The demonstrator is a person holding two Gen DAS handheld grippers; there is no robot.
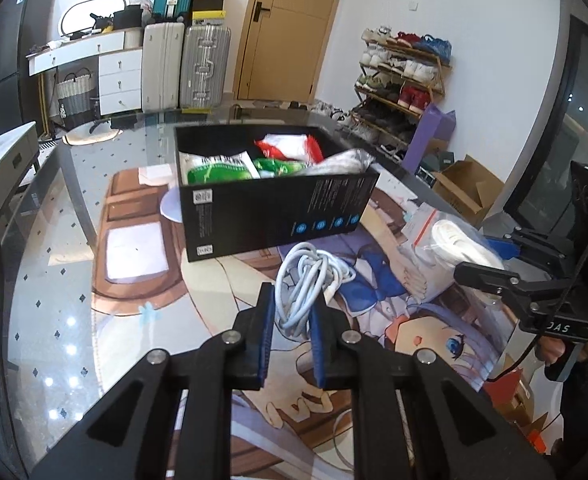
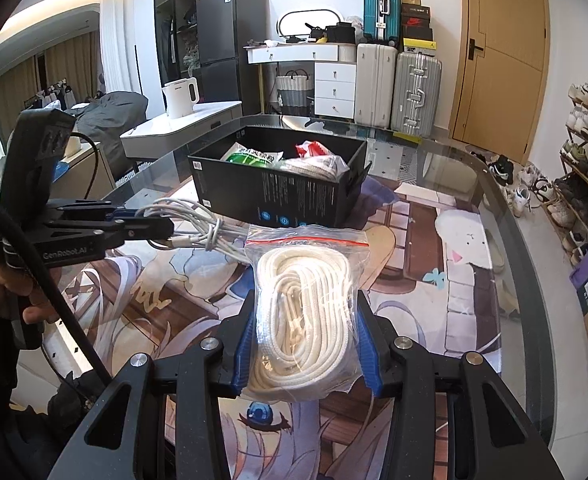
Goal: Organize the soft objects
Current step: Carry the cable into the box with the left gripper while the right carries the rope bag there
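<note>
White cable bundle (image 1: pixel 310 280) pinched in closed left gripper (image 1: pixel 289 320); bagged rope (image 2: pixel 306 316) clamped by right gripper (image 2: pixel 304 344), hovering near black box (image 2: pixel 281 184).

Each fisheye camera sits just behind its own gripper, looking forward and downward along the fingers at close range. Both views share the open black cardboard box (image 1: pixel 277 208) (image 2: pixel 281 192) on the illustrated glass-topped table (image 1: pixel 53 240) (image 2: pixel 474 208), and each catches the other gripper at its edge.

right gripper (image 2: pixel 304 344) clamps a clear zip bag of white rope (image 2: pixel 306 304) above the printed mat (image 2: pixel 434 248). left gripper (image 2: pixel 161 226), at left, pinches a white cable bundle (image 2: pixel 197 232) nr the black box (image 2: pixel 289 196) w/ packets inside.
</note>
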